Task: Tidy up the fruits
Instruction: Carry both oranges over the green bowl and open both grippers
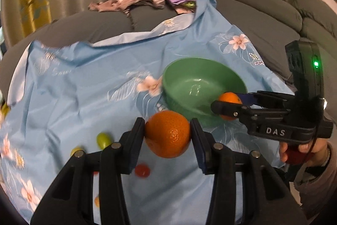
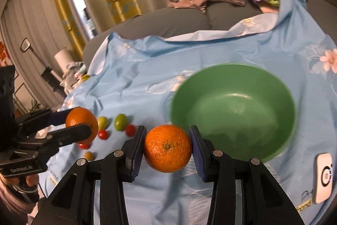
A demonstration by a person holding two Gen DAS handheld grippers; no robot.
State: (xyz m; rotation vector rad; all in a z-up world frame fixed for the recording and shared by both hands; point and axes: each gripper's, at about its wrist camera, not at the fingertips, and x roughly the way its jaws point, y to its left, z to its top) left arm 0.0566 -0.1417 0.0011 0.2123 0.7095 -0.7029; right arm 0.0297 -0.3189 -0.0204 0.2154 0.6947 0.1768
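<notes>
Your left claw (image 1: 167,134) holds an orange (image 1: 167,134) squarely between its two pads, jaws narrowed onto the fruit, which hangs clear above the blue flowered cloth (image 1: 84,81). Your right claw (image 2: 167,148) grips a second orange (image 2: 167,148) the same way, pads pressing on both sides. The green bowl (image 2: 233,107) stands on the cloth just beyond and to the right of the right claw; from the left wrist it lies ahead and to the right, with your right claw's orange over its near rim. Small green fruits (image 2: 120,121) and red ones (image 2: 130,130) lie loose on the cloth near the left claw. The bowl's edge is blurred, several small fruits sit partly behind the claw fingers, and a white device (image 2: 323,177) is cut off at the frame's right edge.
</notes>
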